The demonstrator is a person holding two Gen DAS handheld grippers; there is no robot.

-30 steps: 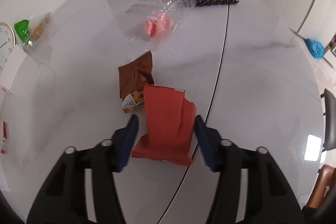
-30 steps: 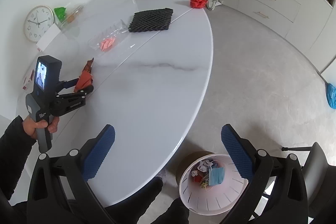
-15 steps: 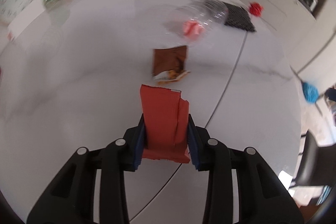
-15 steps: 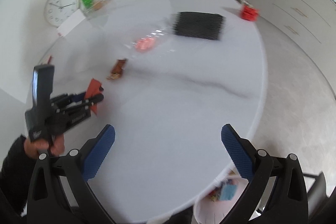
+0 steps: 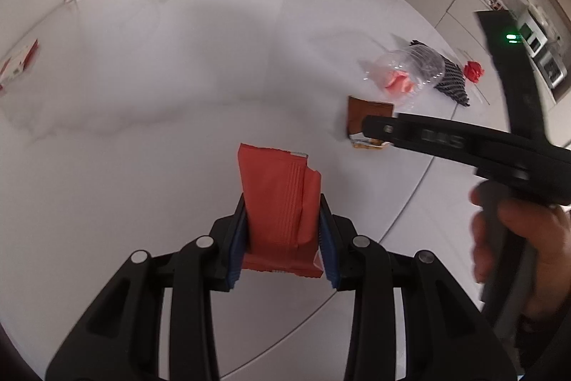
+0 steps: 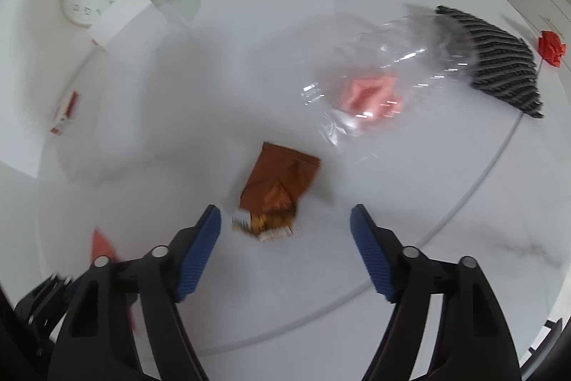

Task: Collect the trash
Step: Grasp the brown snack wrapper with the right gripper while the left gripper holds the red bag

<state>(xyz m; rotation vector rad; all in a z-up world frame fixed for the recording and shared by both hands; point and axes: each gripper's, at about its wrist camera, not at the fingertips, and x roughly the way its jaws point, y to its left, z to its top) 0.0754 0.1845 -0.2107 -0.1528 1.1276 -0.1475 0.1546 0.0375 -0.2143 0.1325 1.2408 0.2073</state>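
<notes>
Crinkled red wrapper (image 5: 280, 202) between ribbed blue pads (image 5: 326, 245)

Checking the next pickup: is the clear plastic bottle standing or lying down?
Lying down. The clear plastic bottle rests on its side on the table, beyond the brown wrapper.

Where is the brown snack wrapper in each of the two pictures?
Left wrist view: the brown snack wrapper lies right of centre on the white table, partly hidden behind the right gripper's dark body.
Right wrist view: it lies at the centre, just ahead of the open right gripper.
Shared landmark: the clear plastic bottle with pink paper inside lies just beyond the wrapper in both.
</notes>
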